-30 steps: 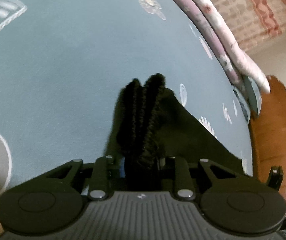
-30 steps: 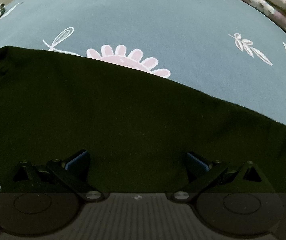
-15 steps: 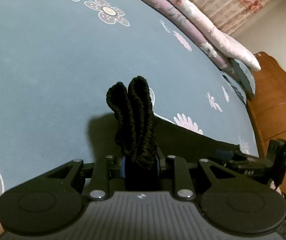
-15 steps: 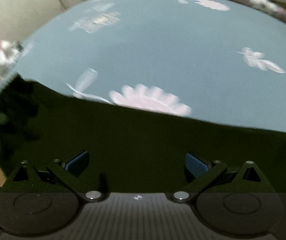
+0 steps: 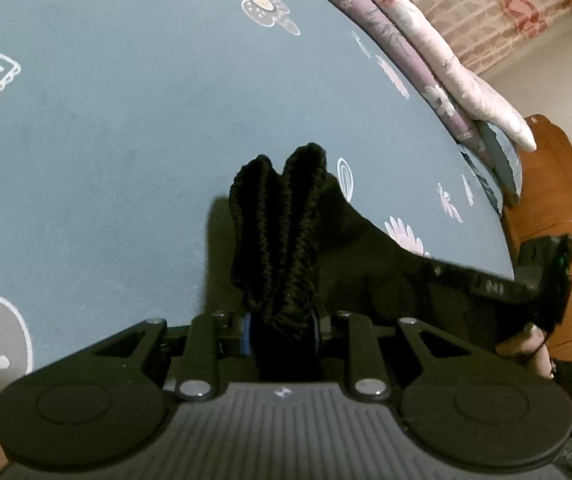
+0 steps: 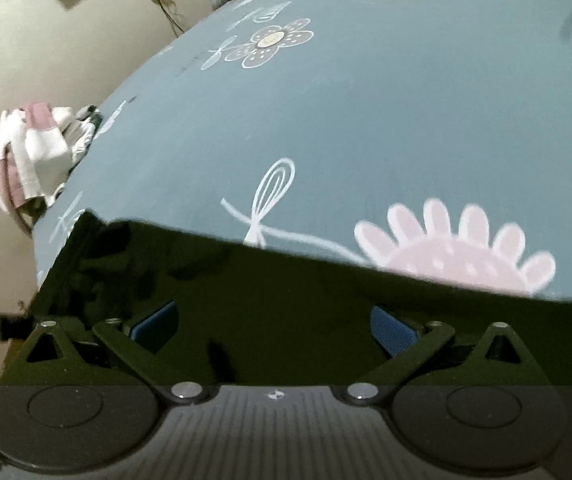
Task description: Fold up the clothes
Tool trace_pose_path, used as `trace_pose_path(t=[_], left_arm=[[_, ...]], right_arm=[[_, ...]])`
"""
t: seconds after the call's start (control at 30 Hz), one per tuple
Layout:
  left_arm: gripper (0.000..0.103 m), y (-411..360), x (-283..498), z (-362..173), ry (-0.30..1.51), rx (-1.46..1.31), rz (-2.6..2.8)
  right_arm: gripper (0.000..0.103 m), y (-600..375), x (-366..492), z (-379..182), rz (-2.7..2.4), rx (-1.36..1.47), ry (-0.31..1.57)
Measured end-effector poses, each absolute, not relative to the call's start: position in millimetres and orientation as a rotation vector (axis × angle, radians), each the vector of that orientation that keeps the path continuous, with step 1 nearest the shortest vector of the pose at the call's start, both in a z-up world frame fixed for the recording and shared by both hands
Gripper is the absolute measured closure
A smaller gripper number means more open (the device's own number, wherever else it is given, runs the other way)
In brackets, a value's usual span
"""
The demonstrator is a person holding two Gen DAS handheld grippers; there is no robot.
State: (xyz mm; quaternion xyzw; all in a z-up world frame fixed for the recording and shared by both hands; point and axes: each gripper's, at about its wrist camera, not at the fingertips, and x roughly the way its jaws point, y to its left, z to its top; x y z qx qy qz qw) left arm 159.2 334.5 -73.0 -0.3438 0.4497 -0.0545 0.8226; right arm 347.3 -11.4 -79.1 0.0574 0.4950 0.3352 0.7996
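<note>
left wrist: left gripper fingers clamp black garment | right gripper fingers spread wide

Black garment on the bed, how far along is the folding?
Early. Done: the left gripper is shut on a bunched ribbed edge of the black garment, over the blue bedsheet. In hand: the right gripper is open over the cloth. Left: no neat fold shows yet.
</note>
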Motion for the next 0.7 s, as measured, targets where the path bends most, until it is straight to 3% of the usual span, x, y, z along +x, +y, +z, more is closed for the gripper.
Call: trace_pose_path(t=[0.27,0.43,0.7], left_arm=[[0.079,340,161,-82,0.956,-0.748,-0.158],[0.079,341,159,-83,0.955,-0.74,-0.175],[0.079,340,158,-83,0.955,-0.704,-0.189]], right_arm=[[0.0,-7,376,-73,0.624,0.2,1.024],[0.0,-24,349,-46,0.662,0.215,1.03],[0.0,-32,278,-58,0.597,0.23,1.116]])
